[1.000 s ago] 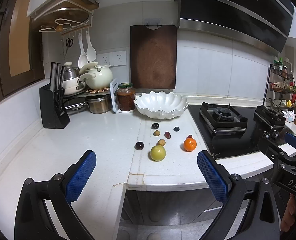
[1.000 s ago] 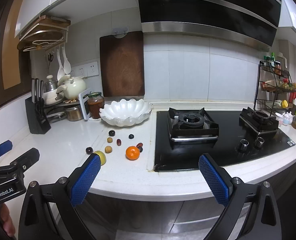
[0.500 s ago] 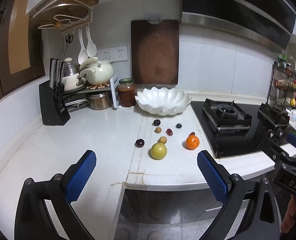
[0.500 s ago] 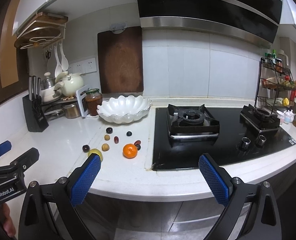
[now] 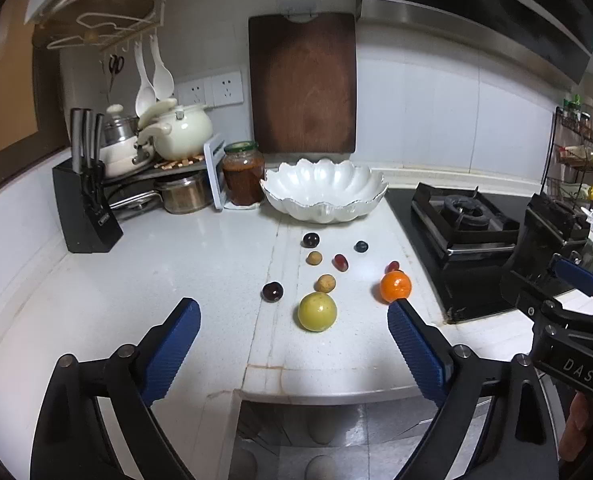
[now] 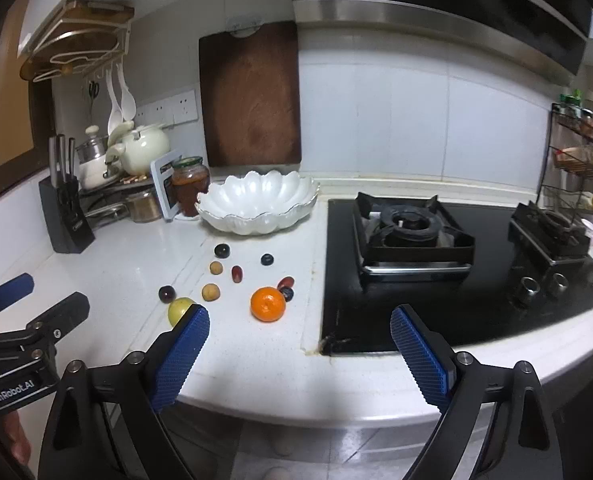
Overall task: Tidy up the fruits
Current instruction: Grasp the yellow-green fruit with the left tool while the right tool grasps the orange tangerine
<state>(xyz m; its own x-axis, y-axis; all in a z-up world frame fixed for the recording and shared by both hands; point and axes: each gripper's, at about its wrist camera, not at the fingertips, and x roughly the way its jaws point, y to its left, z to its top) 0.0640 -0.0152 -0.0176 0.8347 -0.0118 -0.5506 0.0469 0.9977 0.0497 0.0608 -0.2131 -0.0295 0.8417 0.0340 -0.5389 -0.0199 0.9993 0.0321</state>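
My left gripper (image 5: pixel 292 320) is wide apart but closing, nothing between the blue pads. Nothing touched. It hangs over the front edge of the white counter (image 5: pixel 184 280), pointing down at a slant toward the fruit.

My right gripper (image 6: pixel 299 326) is the same: wide, closing, empty. It sits just right of the left one, over the counter edge where it meets the black hob (image 6: pixel 476 280).

Fruit, all loose on the counter, none in the bowl:
- green-yellow fruit (image 5: pixel 317 312), nearest to the left gripper, between its pads in line of sight but not reached.
- orange (image 6: pixel 268 304), to the right of it, close to the hob edge; between the right pads in line of sight, apart from them.
- two small tan fruits (image 5: pixel 326 283), behind the green one.
- dark plum-like fruit (image 5: pixel 273 291), left of those; a second dark one nearer the bowl.
- red grape (image 5: pixel 340 262), mid-cluster; another red one with a dark berry just behind the orange.
- blue-black berry (image 5: pixel 361 246), right rear.

White scalloped bowl (image 5: pixel 324 194) stands behind the cluster, apart from it, and looks empty. Jar of red paste (image 5: pixel 243 174) just left of the bowl. Knife block (image 5: pixel 85 208) far left. Wooden board (image 5: pixel 302 84) upright against the wall tiles behind the bowl.
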